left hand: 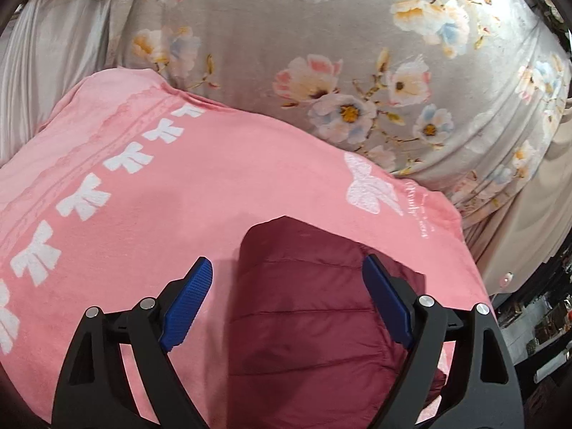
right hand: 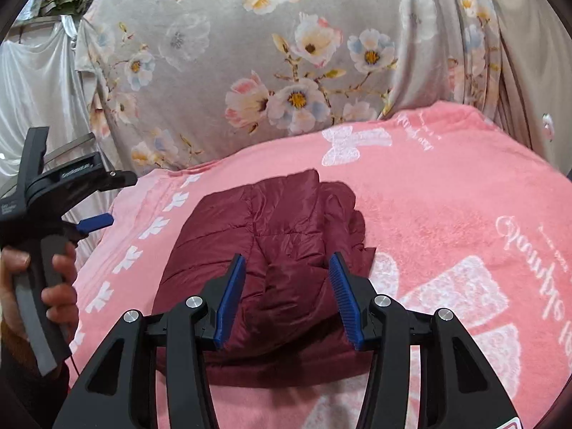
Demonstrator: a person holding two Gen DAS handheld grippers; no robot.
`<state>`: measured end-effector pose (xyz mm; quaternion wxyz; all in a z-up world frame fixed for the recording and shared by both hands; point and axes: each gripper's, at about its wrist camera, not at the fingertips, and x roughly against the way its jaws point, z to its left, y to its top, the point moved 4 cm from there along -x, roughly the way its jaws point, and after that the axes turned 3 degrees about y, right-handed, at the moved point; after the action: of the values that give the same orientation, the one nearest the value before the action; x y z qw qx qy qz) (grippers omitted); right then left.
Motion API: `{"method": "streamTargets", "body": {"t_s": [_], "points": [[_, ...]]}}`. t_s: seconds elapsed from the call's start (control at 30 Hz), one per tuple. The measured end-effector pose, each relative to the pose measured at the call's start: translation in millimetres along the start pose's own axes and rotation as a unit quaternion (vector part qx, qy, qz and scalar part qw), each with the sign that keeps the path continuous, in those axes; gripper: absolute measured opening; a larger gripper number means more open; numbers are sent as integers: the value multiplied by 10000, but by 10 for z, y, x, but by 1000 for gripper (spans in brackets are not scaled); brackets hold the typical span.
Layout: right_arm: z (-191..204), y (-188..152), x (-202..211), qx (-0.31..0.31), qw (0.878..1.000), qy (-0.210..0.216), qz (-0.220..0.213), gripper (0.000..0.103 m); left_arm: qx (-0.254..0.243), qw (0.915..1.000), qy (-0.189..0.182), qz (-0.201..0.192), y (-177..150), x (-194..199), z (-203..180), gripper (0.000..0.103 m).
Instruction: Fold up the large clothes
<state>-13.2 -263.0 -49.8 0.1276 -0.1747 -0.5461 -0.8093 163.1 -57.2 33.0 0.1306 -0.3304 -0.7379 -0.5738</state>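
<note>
A maroon quilted puffer jacket (right hand: 271,250) lies folded into a compact bundle on a pink blanket (right hand: 447,214) with white bows. My right gripper (right hand: 286,286) hovers just above the bundle's near part, jaws open and empty. In the left wrist view the jacket (left hand: 314,304) lies under my left gripper (left hand: 289,286), which is open and empty, its left finger over the blanket (left hand: 143,178). The left gripper also shows at the left edge of the right wrist view (right hand: 94,221), held in a hand, apart from the jacket.
A grey floral bedsheet (right hand: 268,53) covers the bed beyond the blanket. Silvery fabric (left hand: 46,71) hangs at the far left. The bed's right edge drops to a dark, cluttered floor area (left hand: 543,321).
</note>
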Motion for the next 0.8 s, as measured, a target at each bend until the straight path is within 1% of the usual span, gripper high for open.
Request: {"method": "streamTargets", "body": {"t_s": [0.03, 0.07, 0.1, 0.13, 0.2, 0.3, 0.37, 0.4, 0.53, 0.63, 0.7, 0.8], "points": [[-20, -28, -55, -47, 9999, 39, 100, 48, 0, 10000, -2, 67, -19, -53, 6, 83], [-35, -45, -103, -79, 9998, 45, 175, 43, -4, 9999, -21, 156, -59, -103, -1, 83], [-79, -76, -165, -94, 9996, 49, 279, 23, -18, 9998, -18, 213, -94, -152, -21, 83], [-125, -91, -201, -79, 9993, 8, 357, 13, -59, 9997, -3, 257, -139, -210, -54, 83], [-233, -113, -157, -190, 9991, -43, 373, 7, -194, 9993, 44, 309, -222, -279, -110, 83], [-434, -140, -67, -391, 9980, -284, 396, 6, -394, 9981, 48, 474, -358, -408, -241, 83], [-529, -186, -99, -470, 9966, -404, 549, 6, -509, 9968, 54, 622, -446, -519, -340, 83], [-571, -236, -135, -489, 9953, -479, 682, 6, -612, 9952, 77, 758, -534, -595, -413, 82], [-559, -295, -202, -217, 9928, -774, 892, 7, -748, 9903, 219, 1148, -831, -684, -481, 81], [-510, -242, -186, -55, 9914, -890, 954, 9, -1016, 9865, 492, 1183, -1008, -630, -457, 82], [-472, -152, -107, -45, 9924, -907, 828, 11, -1151, 9837, 574, 1259, -1075, -651, -442, 82], [-334, 95, 56, 95, 9952, -911, 350, 13, -1128, 9830, 617, 1310, -1104, -710, -396, 82]]}}
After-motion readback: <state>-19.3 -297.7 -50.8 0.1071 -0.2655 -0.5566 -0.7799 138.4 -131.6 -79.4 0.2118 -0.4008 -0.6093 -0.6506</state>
